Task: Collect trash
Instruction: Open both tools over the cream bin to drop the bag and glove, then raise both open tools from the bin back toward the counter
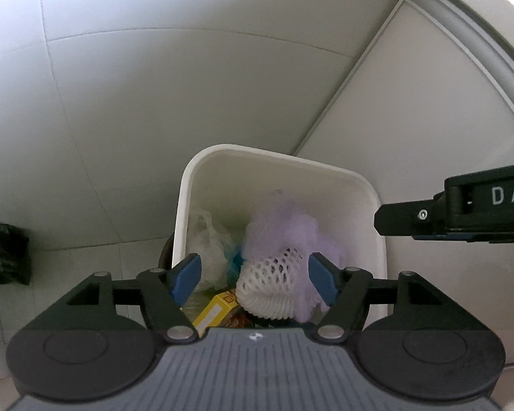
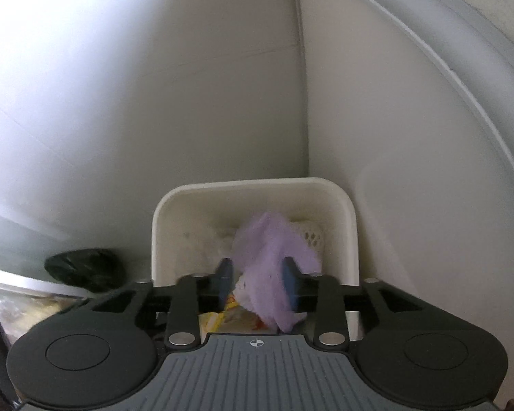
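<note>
Grey ribbed housing fills the foreground as we hold both tools over a white bin (image 1: 373, 198) set in a corner of pale tiled floor. Our left hand-held gripper (image 1: 255, 275) stands released, its blue pads (image 1: 188, 275) spread wide on either side of a white foam fruit net (image 1: 269, 289) and touching nothing we can make out. Blurred lilac wrapping (image 2: 274, 260) hangs between the pads of our right hand-held gripper (image 2: 257, 282), whose jaws stand partly apart; whether they still press on it we cannot tell. Both pieces of trash are over or inside the bin, above a clear plastic bag (image 1: 209, 239) and a yellow carton (image 1: 216, 310) whose print is too small to read. On the black side of the right tool, seen from the left camera, the white letters "DA" (image 1: 507, 194) run off the edge. To the left of the bin, a black bag (image 2: 85, 269) lies on the floor.
</note>
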### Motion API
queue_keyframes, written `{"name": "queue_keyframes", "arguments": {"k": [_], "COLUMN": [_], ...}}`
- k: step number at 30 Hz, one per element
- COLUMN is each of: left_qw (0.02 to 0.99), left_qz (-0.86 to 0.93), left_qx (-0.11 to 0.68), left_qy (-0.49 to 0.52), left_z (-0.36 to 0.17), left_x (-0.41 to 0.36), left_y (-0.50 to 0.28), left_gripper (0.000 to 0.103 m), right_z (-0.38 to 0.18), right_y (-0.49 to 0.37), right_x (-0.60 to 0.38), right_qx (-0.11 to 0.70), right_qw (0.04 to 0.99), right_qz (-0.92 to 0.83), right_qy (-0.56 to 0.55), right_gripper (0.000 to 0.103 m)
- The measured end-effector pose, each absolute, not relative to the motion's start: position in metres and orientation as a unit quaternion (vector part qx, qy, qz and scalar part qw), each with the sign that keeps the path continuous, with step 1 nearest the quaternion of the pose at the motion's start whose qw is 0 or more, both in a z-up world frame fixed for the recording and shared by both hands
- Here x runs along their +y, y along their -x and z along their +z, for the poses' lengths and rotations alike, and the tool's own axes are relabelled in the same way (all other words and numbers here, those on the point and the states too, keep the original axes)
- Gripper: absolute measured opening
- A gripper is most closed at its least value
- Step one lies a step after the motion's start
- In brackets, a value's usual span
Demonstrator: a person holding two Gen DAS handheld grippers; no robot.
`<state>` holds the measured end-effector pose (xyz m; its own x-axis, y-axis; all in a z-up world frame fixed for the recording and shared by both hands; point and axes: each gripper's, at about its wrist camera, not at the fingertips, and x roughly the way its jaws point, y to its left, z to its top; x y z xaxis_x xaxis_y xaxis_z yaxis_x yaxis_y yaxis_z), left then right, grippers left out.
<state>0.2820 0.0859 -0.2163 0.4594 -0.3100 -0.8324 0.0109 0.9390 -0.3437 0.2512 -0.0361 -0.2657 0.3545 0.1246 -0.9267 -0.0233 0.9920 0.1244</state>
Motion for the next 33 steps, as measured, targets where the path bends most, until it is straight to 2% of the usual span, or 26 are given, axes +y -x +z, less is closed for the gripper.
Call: {"name": "queue_keyframes", "arguments": {"k": [14,17,23,26,33], "left_qw": [0.843,0.844,0.852,0.855,0.866], "left_qz": [-0.097,-0.100,-0.100,-0.102,-0.111], "left_qx": [0.512,0.511,0.501,0.497,0.480], "left_qy": [0.134,0.128,0.115,0.108,0.083], "left_z": [-0.214,-0.208,-0.186,-0.174,-0.135], "left_x": [0.078,0.078,0.084,0.087,0.082], "left_y": [-0.284,-0.280,-0.269,-0.262,-0.247], "left_gripper": [0.070,0.072,0.083,0.089,0.099], "right_z": [-0.242,-0.240,-0.216,-0.200,-0.154], "right_y": [-0.234,-0.232,-0.213,-0.200,-0.169], "right_x": [-0.029,-0.025,-0.024,-0.022,-0.034], "right_qx": [0.568,0.565,0.550,0.532,0.492], "right_qw": [0.820,0.822,0.830,0.840,0.861], "right_qz": [0.069,0.072,0.090,0.103,0.128], "right_qy": [-0.027,-0.020,0.002,0.013,0.009], "right_gripper": [0.043,0.051,0.053,0.066,0.072]}}
